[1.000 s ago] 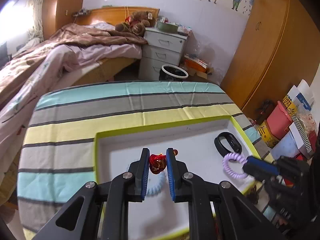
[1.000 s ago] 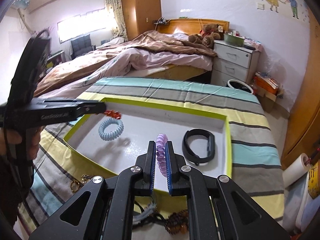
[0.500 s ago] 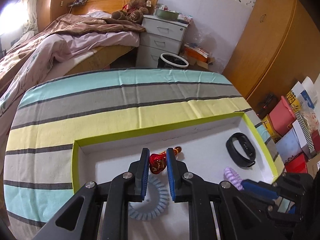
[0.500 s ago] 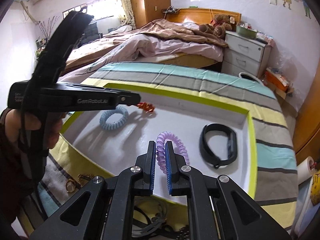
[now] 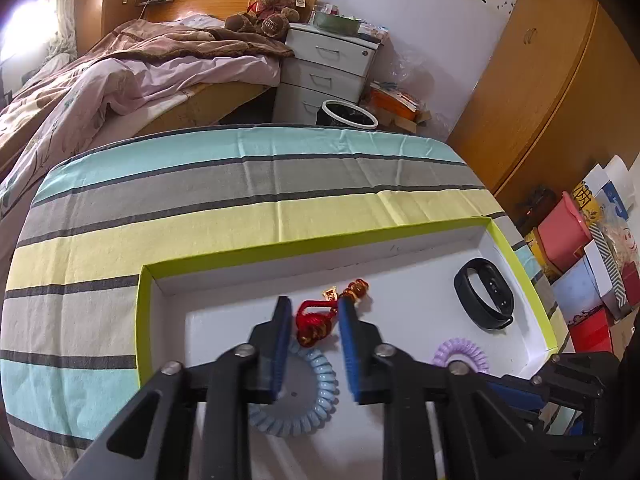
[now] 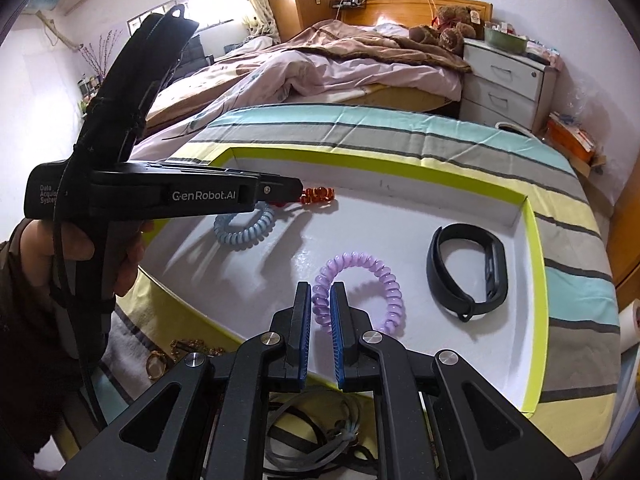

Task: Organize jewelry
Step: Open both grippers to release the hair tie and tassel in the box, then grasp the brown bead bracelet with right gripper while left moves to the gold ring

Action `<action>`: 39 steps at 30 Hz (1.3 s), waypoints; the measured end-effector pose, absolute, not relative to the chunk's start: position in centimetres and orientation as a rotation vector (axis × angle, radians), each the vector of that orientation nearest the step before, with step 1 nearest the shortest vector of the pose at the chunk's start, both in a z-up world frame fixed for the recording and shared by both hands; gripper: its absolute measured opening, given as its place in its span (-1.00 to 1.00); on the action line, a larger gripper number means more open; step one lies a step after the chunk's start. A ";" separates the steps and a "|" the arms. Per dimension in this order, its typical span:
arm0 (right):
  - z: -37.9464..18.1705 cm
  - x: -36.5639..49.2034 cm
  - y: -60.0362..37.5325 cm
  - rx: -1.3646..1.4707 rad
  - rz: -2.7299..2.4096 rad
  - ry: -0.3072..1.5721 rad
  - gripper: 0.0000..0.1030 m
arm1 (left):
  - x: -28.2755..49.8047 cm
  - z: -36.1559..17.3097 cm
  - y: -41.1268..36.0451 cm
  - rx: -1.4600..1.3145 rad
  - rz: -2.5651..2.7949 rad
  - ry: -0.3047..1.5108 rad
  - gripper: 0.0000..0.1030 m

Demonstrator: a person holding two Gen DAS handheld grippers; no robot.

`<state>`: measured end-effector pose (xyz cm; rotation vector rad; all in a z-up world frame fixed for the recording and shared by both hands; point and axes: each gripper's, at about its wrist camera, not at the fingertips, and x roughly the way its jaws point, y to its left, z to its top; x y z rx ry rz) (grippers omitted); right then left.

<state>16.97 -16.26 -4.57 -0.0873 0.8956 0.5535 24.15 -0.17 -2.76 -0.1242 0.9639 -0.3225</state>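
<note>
Left gripper [image 5: 311,312] jaws opening, red charm [image 5: 316,322] between them on tray [image 5: 141,312], likely released; blue coil [image 5: 294,396] at 6 o'clock. Right gripper [image 6: 321,312] clamps purple coil [image 6: 360,290]; band [image 6: 468,272] at 3 o'clock

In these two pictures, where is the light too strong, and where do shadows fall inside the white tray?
Left wrist view: the window at top left is blown out, and straight edges bend. Right wrist view: soft shadows of the left gripper and the blue hair tie fall on the tray floor, with mild glare near the purple hair tie.
</note>
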 end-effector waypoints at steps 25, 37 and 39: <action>-1.3 12.4 -19.5 0.012 0.476 0.781 -0.39 | 14.2 0.8 2.3 -0.151 -0.296 0.857 -0.14; -1.0 9.0 -23.4 0.062 0.395 0.741 -0.38 | 7.2 0.0 1.9 -0.081 -0.264 0.849 -0.14; -1.2 8.7 -24.0 0.066 0.385 0.740 -0.38 | 6.4 0.3 1.8 -0.097 -0.280 0.837 -0.14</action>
